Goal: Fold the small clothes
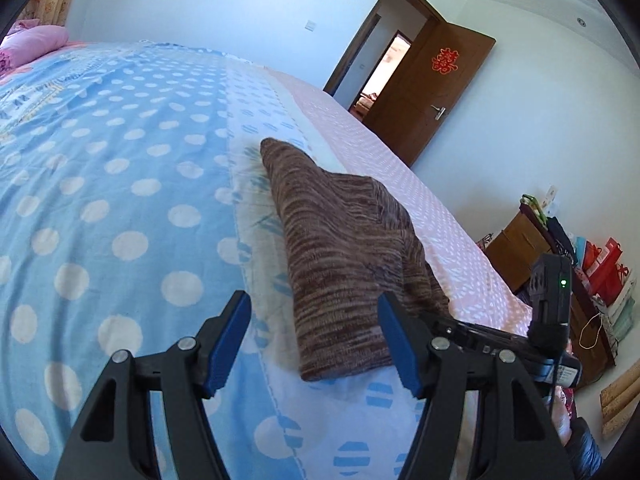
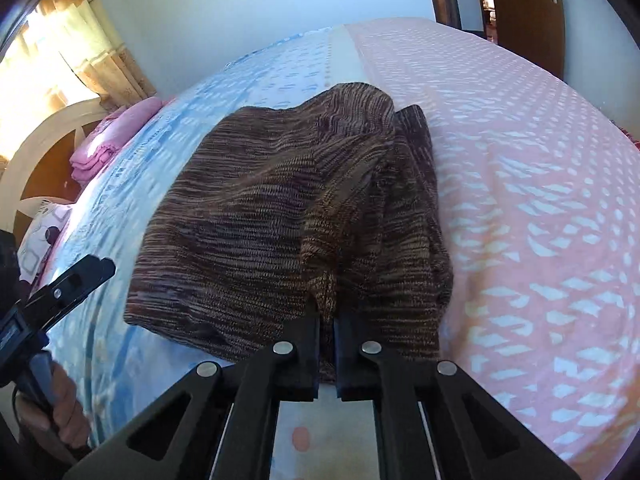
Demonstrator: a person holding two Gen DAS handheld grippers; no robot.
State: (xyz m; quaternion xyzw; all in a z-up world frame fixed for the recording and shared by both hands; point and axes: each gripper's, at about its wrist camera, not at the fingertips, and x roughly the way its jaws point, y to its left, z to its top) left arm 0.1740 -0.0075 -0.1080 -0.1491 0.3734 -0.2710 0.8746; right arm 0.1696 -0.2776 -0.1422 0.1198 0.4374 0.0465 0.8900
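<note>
A brown striped knit garment (image 1: pixel 340 248) lies partly folded on the bed, across the seam between the blue dotted cover (image 1: pixel 100 184) and the pink sheet (image 1: pixel 400 168). My left gripper (image 1: pixel 312 300) is open just above the garment's near end; its blue pads hold nothing. In the right wrist view the garment (image 2: pixel 248 220) fills the middle, with a fold bunched up along its right side. My right gripper (image 2: pixel 328 320) is shut on the garment's near edge, with the cloth pinched between its pads. One finger of the left gripper (image 2: pixel 80 276) shows at the left, held by a hand (image 2: pixel 60 404).
Folded pink bedding (image 2: pixel 104 148) sits at the head of the bed, by a curtained window (image 2: pixel 60 48). A wooden door (image 1: pixel 432 92) stands open beyond the bed's far edge. A cabinet with bags (image 1: pixel 600 264) stands on the floor to the right.
</note>
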